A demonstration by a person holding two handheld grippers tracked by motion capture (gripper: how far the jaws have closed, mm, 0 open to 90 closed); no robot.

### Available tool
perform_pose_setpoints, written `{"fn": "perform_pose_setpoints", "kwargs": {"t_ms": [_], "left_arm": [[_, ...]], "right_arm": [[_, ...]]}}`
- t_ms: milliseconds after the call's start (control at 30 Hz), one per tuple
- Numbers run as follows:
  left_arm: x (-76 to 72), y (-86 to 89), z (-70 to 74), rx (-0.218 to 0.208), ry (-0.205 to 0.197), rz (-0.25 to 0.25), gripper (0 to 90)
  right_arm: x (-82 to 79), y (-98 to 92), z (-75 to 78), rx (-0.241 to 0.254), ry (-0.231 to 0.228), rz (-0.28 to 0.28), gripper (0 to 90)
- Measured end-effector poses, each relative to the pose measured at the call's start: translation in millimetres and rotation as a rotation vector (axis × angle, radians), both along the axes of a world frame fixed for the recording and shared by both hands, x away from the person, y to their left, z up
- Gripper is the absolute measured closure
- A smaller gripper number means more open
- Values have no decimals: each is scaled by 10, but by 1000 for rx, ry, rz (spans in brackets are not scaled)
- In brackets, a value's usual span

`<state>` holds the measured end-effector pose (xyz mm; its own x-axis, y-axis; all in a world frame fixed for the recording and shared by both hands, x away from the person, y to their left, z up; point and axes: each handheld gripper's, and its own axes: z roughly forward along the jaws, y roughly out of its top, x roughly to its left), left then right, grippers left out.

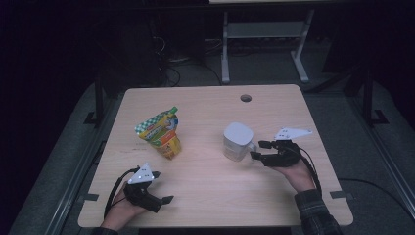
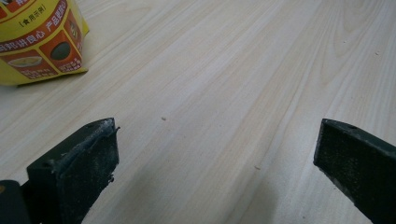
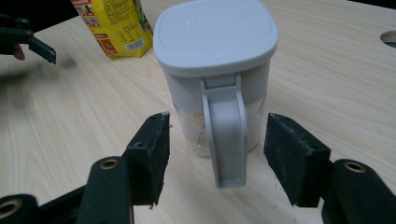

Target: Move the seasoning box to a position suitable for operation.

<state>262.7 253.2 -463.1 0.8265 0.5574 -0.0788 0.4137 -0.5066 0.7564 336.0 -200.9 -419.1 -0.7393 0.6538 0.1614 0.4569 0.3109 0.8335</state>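
Observation:
A clear jar [image 1: 238,141] with a white lid and a white handle [image 3: 227,135] stands right of the table's middle, with pale contents low inside. My right gripper [image 1: 258,150] is open at its right side, one jaw on each side of the handle, and neither pad touches it [image 3: 217,149]. A yellow and green pouch [image 1: 160,133] stands upright left of the middle. My left gripper [image 1: 162,187] is open near the front left edge, over bare wood [image 2: 215,154], with the pouch's bottom corner [image 2: 39,39] ahead on its left.
The wooden table [image 1: 210,196] has a round cable hole [image 1: 245,98] near its far edge. The floor drops away dark on every side, and a white desk frame [image 1: 264,39] stands beyond. The left gripper [image 3: 28,39] appears far off in the right gripper view.

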Motion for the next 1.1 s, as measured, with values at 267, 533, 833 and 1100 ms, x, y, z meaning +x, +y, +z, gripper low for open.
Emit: {"fn": "perform_pose_setpoints", "kwargs": {"t_ms": [267,533,833,1100], "left_arm": [[7,-4,1,2,0,-4,0],[34,-33,1,6,1,-18,0],[35,-33,1,9,2,-19,0],[35,-30,-4,5,1,-20,0]], "right_arm": [[96,94,9,3,1,19,471],[110,130,-20,-15,-10,14,580],[134,154,-56,-27,-24,5,649],[117,168,-58,-33,-36,14,680]]}}
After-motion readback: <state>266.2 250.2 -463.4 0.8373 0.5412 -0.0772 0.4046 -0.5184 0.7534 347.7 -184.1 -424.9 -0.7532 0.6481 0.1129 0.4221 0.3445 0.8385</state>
